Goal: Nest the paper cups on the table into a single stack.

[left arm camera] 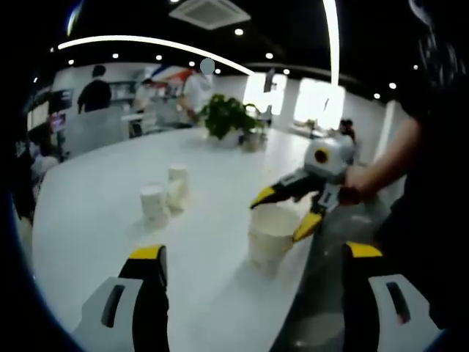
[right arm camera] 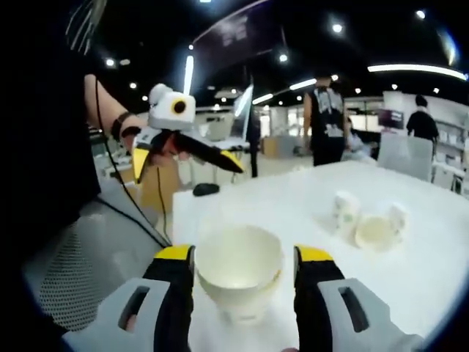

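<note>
A wide white paper cup (right arm camera: 238, 275) stands on the white table (right arm camera: 293, 205) near its edge, between the jaws of my right gripper (right arm camera: 244, 257). The jaws straddle it, with a thin gap on the right side, so the gripper is open. From the left gripper view, the right gripper (left arm camera: 286, 213) reaches over the same cup (left arm camera: 271, 235). My left gripper (left arm camera: 254, 253) is open, holds nothing and hangs short of that cup. It appears raised off the table, left gripper (right arm camera: 190, 165). Farther along the table sit three more cups: one upright (left arm camera: 154, 202), one behind it (left arm camera: 178, 180), one tipped on its side (right arm camera: 375, 231).
A potted plant (left arm camera: 227, 117) stands at the table's far end. A small dark object (right arm camera: 205, 189) lies near the table's corner. The table edge (left arm camera: 308, 279) runs close to the near cup, with floor beyond. Several people stand in the background. A person's arm (left arm camera: 388, 161) holds the right gripper.
</note>
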Demonstrator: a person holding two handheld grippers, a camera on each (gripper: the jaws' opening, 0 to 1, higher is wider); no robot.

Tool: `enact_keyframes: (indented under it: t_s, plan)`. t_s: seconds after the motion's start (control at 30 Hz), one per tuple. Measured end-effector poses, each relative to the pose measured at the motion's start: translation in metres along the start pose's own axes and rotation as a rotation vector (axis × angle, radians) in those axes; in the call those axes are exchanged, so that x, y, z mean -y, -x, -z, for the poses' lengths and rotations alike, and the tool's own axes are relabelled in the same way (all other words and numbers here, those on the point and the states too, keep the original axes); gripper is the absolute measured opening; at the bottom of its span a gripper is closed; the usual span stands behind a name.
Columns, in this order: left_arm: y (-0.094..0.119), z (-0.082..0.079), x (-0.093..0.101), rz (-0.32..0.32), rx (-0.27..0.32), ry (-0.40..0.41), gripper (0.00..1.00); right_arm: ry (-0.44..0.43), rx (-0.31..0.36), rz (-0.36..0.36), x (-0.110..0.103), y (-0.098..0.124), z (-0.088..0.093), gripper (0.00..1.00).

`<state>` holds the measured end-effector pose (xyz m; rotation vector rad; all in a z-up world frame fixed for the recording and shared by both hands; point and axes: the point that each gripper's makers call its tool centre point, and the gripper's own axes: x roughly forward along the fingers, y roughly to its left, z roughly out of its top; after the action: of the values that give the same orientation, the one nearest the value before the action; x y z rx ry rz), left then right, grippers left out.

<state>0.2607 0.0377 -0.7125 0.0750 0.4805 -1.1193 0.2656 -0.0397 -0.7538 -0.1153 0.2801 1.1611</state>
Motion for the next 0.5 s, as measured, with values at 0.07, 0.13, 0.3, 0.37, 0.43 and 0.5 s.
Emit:
enact_keyframes:
  t_s: [0.07, 0.13, 0.3, 0.37, 0.43, 0.5]
  plan:
    - [0.0, -0.001, 0.0, -0.001, 0.004, 0.004, 0.98, -0.013, 0.007, 0.002, 0.0, 0.0, -0.001, 0.56]
    - [0.0, 0.0, 0.0, -0.002, 0.003, 0.005, 0.98, -0.026, 0.008, 0.005, 0.0, -0.001, 0.0, 0.6]
    - [0.0, 0.0, 0.0, -0.004, 0.001, 0.014, 0.98, -0.044, 0.021, 0.01, 0.001, -0.001, -0.003, 0.65]
    - [0.0, 0.0, -0.001, -0.004, 0.003, 0.014, 0.98, -0.058, 0.036, 0.012, 0.002, 0.0, -0.007, 0.68]
    - [0.0, 0.0, -0.001, -0.005, 0.004, 0.016, 0.98, -0.057, 0.039, 0.014, 0.002, 0.002, -0.01, 0.7]
    - [0.0, 0.0, -0.002, -0.006, 0.005, 0.017, 0.98, -0.059, 0.048, 0.012, 0.002, 0.005, -0.016, 0.71]
